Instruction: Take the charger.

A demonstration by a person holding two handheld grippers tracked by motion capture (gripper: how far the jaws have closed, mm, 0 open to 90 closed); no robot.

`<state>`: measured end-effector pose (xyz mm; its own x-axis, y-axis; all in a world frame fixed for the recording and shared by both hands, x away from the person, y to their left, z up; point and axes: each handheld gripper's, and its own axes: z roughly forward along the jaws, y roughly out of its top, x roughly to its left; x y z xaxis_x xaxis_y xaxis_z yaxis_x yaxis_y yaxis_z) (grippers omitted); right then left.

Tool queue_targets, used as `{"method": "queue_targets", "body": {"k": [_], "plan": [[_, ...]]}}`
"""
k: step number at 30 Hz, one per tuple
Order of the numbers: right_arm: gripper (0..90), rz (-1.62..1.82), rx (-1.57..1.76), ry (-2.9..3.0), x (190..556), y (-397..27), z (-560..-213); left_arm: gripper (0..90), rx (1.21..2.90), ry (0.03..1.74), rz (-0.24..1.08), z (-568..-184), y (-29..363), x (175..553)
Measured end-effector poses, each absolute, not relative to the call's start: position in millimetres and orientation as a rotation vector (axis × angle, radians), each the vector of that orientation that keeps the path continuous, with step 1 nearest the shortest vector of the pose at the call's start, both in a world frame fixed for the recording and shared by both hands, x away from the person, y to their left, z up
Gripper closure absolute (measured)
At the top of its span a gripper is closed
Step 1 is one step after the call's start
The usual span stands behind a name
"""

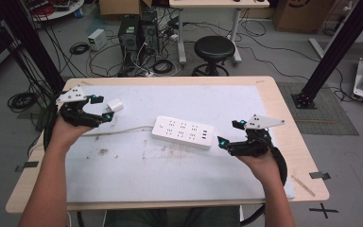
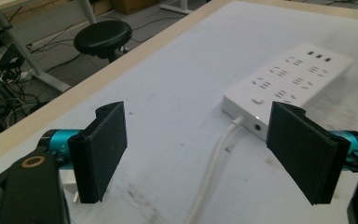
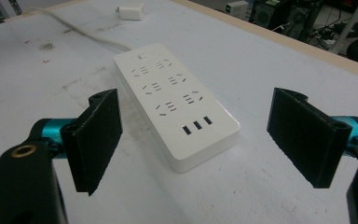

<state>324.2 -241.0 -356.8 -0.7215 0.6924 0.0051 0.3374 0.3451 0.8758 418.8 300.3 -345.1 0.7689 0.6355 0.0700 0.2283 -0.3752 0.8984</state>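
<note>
A white power strip (image 1: 183,132) lies flat in the middle of the white mat, sockets up. Its white cable (image 1: 118,129) runs off to the left. A small white plug block (image 1: 115,105) sits at the mat's left, just beside my left gripper (image 1: 103,109). That gripper is open; in its own view the cable (image 2: 214,158) passes between the wide-apart jaws of the left gripper (image 2: 200,140), with the strip (image 2: 289,79) ahead. My right gripper (image 1: 228,133) is open just right of the strip. From the right gripper (image 3: 196,140), the strip's USB end (image 3: 177,102) lies ahead, untouched.
The mat (image 1: 170,175) covers most of a light wooden table (image 1: 283,109). Beyond the far edge stand a black stool (image 1: 214,48), computer towers (image 1: 137,30) and loose floor cables. Black frame posts rise at both sides.
</note>
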Motion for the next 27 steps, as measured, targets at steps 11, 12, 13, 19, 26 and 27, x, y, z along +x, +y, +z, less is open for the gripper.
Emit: {"method": "queue_targets", "body": {"k": [11, 12, 13, 19, 26, 27], "plan": [[18.2, 1.319, 0.919, 2.253, 321.3, -239.2, -358.1, 20.4, 2.032, 0.760, 0.464, -361.4, 304.1, 494.3], [18.2, 1.320, 0.911, 2.255, 321.5, -238.7, -358.4, 20.3, 2.051, 0.777, 0.457, -364.6, 304.4, 500.3], [18.2, 1.322, 0.915, 2.255, 320.9, -236.7, -358.8, 20.2, 2.064, 0.780, 0.450, -368.2, 303.9, 505.7], [18.2, 1.313, 0.911, 2.258, 319.6, -233.0, -360.6, 20.2, 2.064, 0.844, 0.445, -397.2, 310.9, 527.4], [18.2, 1.301, 0.944, 2.260, 317.4, -231.5, -368.8, 20.2, 2.090, 0.866, 0.425, -423.3, 315.0, 540.3], [18.2, 1.299, 0.946, 2.260, 317.4, -231.3, -369.3, 20.2, 2.101, 0.865, 0.422, -426.3, 314.6, 541.6]]}}
